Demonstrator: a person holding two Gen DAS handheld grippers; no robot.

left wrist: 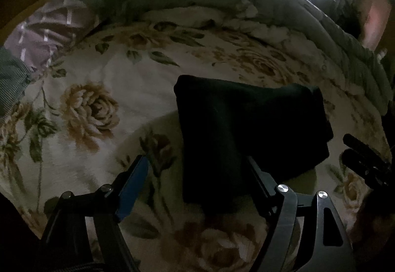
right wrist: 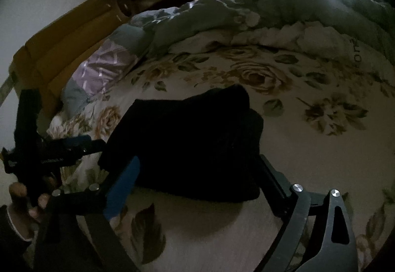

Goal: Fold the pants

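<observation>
Left wrist view: the left claw (left wrist: 197, 168) is spread wide, released, over the near edge of the folded black pants (left wrist: 249, 133) on the floral bedspread (left wrist: 98, 89).

Right wrist view: the right claw (right wrist: 200, 170) gapes empty beside the pants (right wrist: 187, 143); the purple pillow (right wrist: 103, 69) lies well beyond them.

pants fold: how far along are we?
Done: the black pants already lie as a compact folded bundle on the floral bedspread, layers stacked at the far edge.
In hand: nothing. The left gripper and right gripper are both open, fingers spread on either side of the bundle, not clamping cloth.
Left: probably just a final tidy or another fold; the dim light hides loose edges.
</observation>
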